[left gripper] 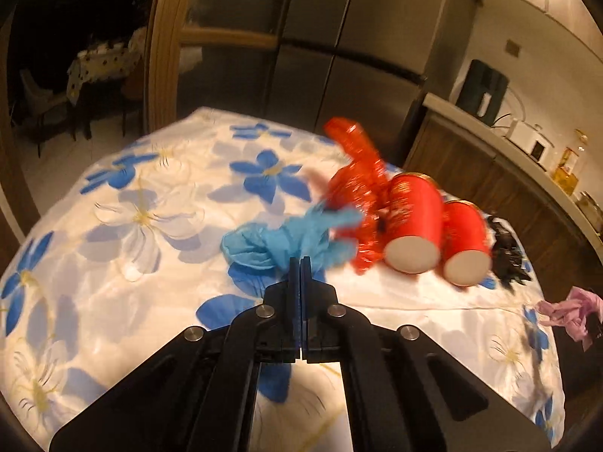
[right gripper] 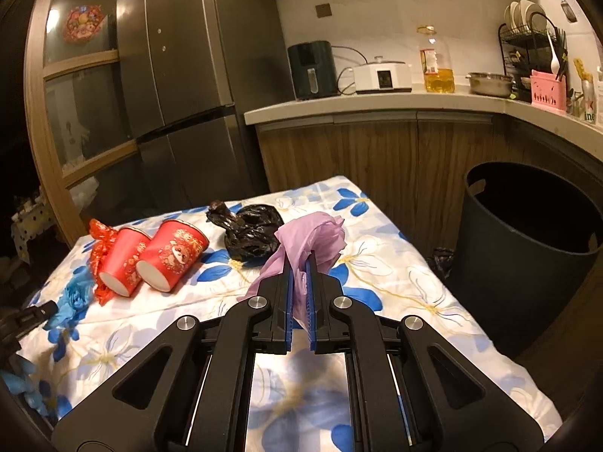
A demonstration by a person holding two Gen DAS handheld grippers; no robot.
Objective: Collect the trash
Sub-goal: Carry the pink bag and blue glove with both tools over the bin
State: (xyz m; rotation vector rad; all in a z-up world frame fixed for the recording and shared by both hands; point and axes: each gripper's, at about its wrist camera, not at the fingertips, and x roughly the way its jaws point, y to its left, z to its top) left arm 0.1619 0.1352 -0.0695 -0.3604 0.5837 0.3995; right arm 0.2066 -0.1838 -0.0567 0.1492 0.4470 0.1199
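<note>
The left gripper point(left gripper: 300, 263) is clenched on a crumpled blue rubber glove point(left gripper: 279, 241); the right gripper point(right gripper: 300, 263) grasps a limp lilac plastic bag point(right gripper: 312, 237). On the floral-clothed table point(right gripper: 395, 263), two toppled red paper cups point(right gripper: 173, 260) touch crinkled red foil wrap point(right gripper: 98, 260). One knotted black bag point(right gripper: 250, 233) sits near the far edge. A black bin point(right gripper: 527, 263) stands beside the right edge.
</note>
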